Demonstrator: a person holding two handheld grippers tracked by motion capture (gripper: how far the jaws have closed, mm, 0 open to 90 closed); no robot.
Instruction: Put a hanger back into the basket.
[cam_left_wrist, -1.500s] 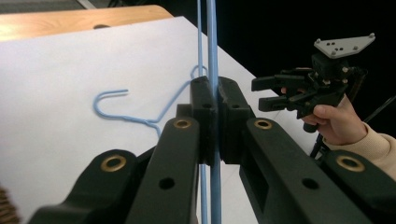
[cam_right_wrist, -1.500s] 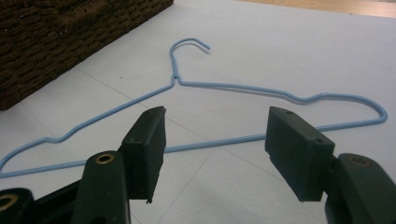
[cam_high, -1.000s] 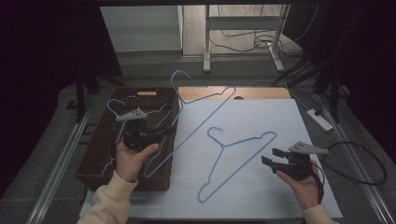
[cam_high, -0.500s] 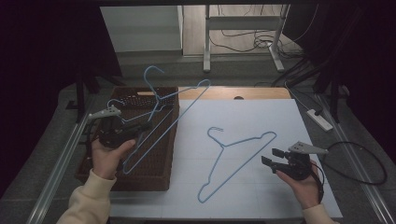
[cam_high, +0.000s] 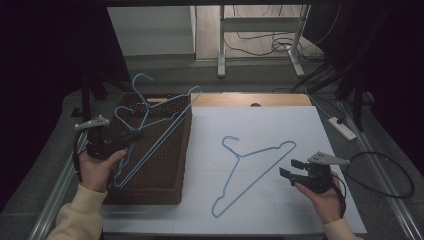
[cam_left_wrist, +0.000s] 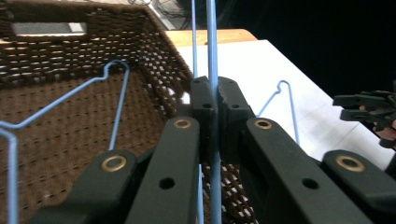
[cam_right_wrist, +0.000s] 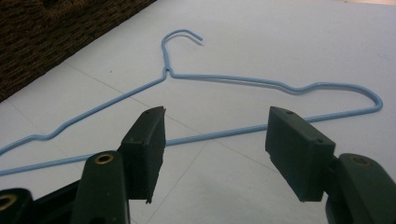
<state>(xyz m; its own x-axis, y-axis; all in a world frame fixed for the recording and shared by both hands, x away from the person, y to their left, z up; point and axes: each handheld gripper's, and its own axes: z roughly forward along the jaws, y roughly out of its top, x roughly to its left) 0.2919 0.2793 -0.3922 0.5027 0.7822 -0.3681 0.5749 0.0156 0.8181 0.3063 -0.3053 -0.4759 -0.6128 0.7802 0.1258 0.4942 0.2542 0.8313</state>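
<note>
My left gripper (cam_high: 133, 135) is shut on the wire of a blue hanger (cam_high: 172, 112), which it holds tilted above the brown wicker basket (cam_high: 150, 191). In the left gripper view the jaws (cam_left_wrist: 212, 93) pinch that wire (cam_left_wrist: 211, 42). A second blue hanger (cam_left_wrist: 114, 93) lies inside the basket (cam_left_wrist: 93, 37). A third blue hanger (cam_high: 255, 162) lies flat on the white table top (cam_high: 280, 120). My right gripper (cam_high: 291, 169) stands open just right of it, low over the table. In the right gripper view the jaws (cam_right_wrist: 215, 144) are spread apart with the hanger (cam_right_wrist: 261, 81) beyond them.
A wooden strip (cam_high: 250, 100) borders the far side of the white top. On the floor to the right lie a power strip (cam_high: 342, 127) and a looped black cable (cam_high: 395, 175). A metal desk frame (cam_high: 260, 40) stands farther back.
My left gripper has carried its hanger leftward, from above the table's left part to over the basket. The right gripper and the hanger on the table have stayed put.
</note>
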